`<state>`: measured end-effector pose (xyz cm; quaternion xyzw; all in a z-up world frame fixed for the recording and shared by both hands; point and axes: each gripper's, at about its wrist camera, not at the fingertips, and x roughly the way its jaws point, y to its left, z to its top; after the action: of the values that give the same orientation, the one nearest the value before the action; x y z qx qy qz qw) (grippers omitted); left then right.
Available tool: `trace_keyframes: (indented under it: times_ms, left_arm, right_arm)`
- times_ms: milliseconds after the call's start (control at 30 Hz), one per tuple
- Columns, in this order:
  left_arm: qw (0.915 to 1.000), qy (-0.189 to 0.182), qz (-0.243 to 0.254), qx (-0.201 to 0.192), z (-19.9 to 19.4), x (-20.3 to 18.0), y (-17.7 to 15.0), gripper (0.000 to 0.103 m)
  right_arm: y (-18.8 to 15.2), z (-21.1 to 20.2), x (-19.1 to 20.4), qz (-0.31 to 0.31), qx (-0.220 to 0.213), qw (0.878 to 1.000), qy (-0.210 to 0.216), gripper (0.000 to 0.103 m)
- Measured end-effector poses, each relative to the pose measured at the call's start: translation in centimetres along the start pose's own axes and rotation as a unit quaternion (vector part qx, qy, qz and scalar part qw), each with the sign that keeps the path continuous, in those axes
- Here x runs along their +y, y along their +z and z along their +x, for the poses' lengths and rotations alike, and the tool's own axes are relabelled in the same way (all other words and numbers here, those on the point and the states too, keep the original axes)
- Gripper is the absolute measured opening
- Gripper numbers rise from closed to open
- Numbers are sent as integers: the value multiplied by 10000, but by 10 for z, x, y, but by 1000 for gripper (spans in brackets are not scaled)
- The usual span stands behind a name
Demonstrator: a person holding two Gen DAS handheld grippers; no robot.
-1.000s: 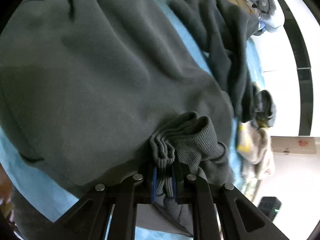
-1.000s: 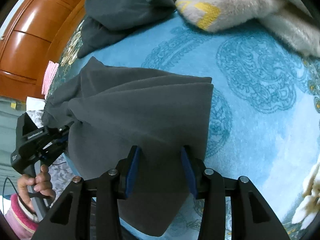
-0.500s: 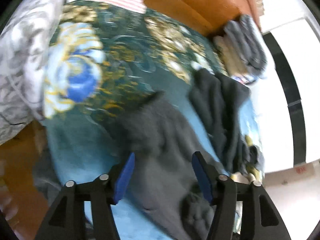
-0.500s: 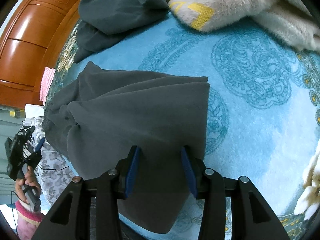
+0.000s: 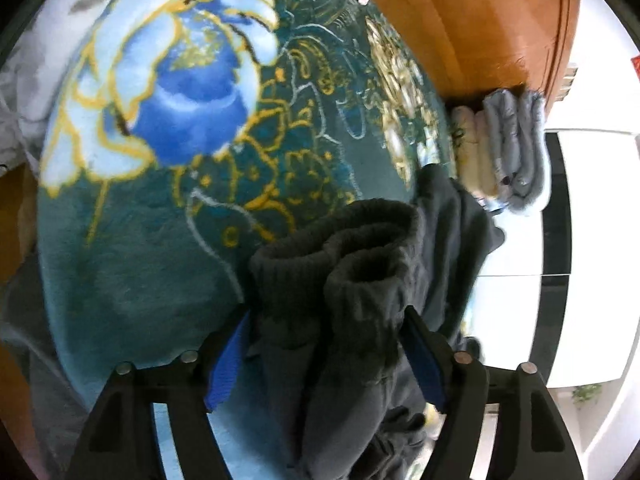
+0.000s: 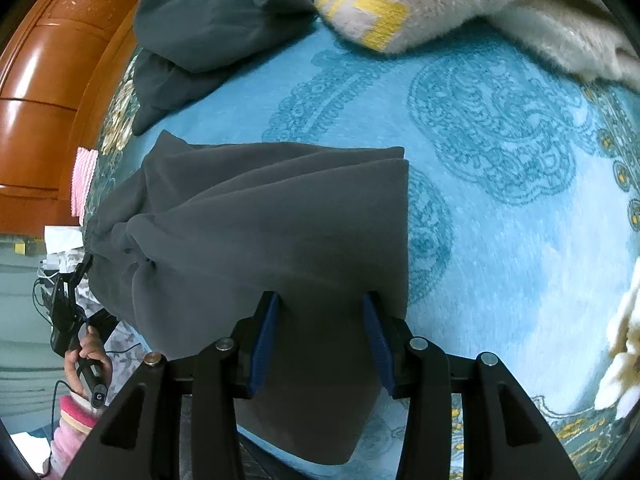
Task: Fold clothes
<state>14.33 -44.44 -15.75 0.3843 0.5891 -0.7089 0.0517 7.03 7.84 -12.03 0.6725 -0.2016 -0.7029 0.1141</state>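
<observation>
A dark grey fleece garment (image 6: 272, 216) lies folded on the blue patterned blanket (image 6: 500, 208). My right gripper (image 6: 320, 320) is open, its blue pads either side of the garment's near part, hovering just over it. In the left wrist view the garment's ribbed cuffs (image 5: 352, 264) sit between the wide-spread pads of my left gripper (image 5: 324, 340); the jaws stand open around the bunched cuffs. The left gripper and the hand holding it show at the garment's left edge in the right wrist view (image 6: 68, 312).
Another dark garment (image 6: 208, 20) and a cream fluffy one with yellow marks (image 6: 420, 8) lie at the far side. A stack of folded clothes (image 5: 508, 148) sits by the wooden headboard (image 5: 480, 20). A white fluffy item (image 6: 624, 352) lies at right.
My left gripper opened from its tight grip on the cuffs, swung away over the blanket, and now has the cuffs between wide jaws. The right gripper stayed open over the garment.
</observation>
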Motion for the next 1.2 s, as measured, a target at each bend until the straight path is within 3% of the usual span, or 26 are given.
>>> trace_keyframes:
  times_ms: [133,300,400,500,633,867,967,1033,1200]
  left_arm:
    - [9999,169,-8,-3,0,-3,1,58]
    - [9960,538,702,-136,-9,-38,-6,43]
    - [9872,783,1369,-254,-18,-75,-18,41]
    - [9707,885,2198,-404,-29,-123,-40,40]
    - [9344,1058,3346,-607,-40,-187,-90,40]
    - [8457,1591,5041,-734,-23,-261,-199,40]
    - [8011,1885,5627,-781,-9,-272,-244,40]
    - [7770,2023,5911,-764,-1,-273,-272,40]
    - [7338,2317,6352,-658,18,-270,-320,40]
  right_arm:
    - [-2,-2,2,-41,4,10000,3,45]
    - [-7,-9,-2,-3,-96,9998,169,45]
    - [-10,-16,-5,-11,-194,9993,319,45]
    - [-12,-25,-6,-59,-315,9984,473,45]
    - [-16,-37,-14,-33,-455,9966,689,45]
    - [-20,-46,-23,-7,-635,9935,948,45]
    - [-23,-46,-31,101,-649,9922,1055,45]
    - [-26,-47,-38,175,-648,9915,1113,45]
    - [-29,-46,-51,280,-664,9904,1177,45]
